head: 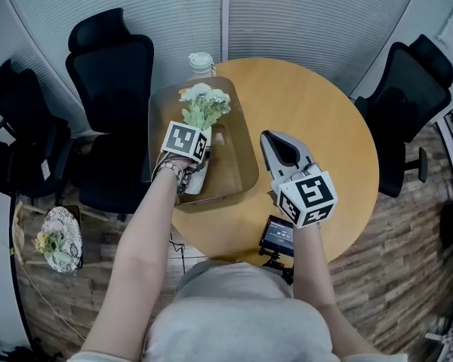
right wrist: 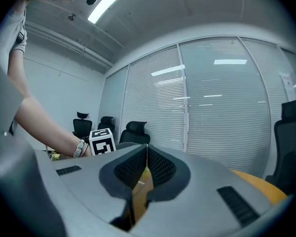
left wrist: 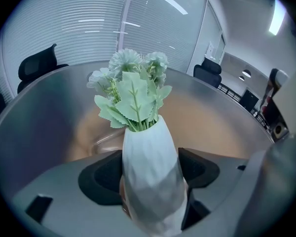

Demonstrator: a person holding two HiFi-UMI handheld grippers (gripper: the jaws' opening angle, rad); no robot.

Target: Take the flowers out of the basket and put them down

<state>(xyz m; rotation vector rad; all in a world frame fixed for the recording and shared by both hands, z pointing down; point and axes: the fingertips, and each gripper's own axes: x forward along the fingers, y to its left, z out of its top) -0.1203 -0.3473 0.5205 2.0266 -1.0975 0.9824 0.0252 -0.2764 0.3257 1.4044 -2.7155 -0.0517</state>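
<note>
A white faceted vase (left wrist: 150, 177) holds pale green and white artificial flowers (left wrist: 133, 90). My left gripper (left wrist: 150, 169) is shut on the vase, a dark pad against each side of its body. In the head view the flowers (head: 204, 105) and vase (head: 194, 173) hang above the inside of the clear plastic basket (head: 241, 153), under my left gripper (head: 189, 164). My right gripper (head: 281, 151) hovers over the round wooden table (head: 325, 119) to the right of the basket, jaws shut with nothing in them; in its own view the right gripper (right wrist: 146, 168) has its tips touching.
A bottle with a white cap (head: 200, 64) stands behind the basket. Black office chairs (head: 109, 74) ring the table. A small screen device (head: 277, 236) is at the table's near edge. Another bunch of flowers lies on a patterned plate (head: 64, 240) on the floor at left.
</note>
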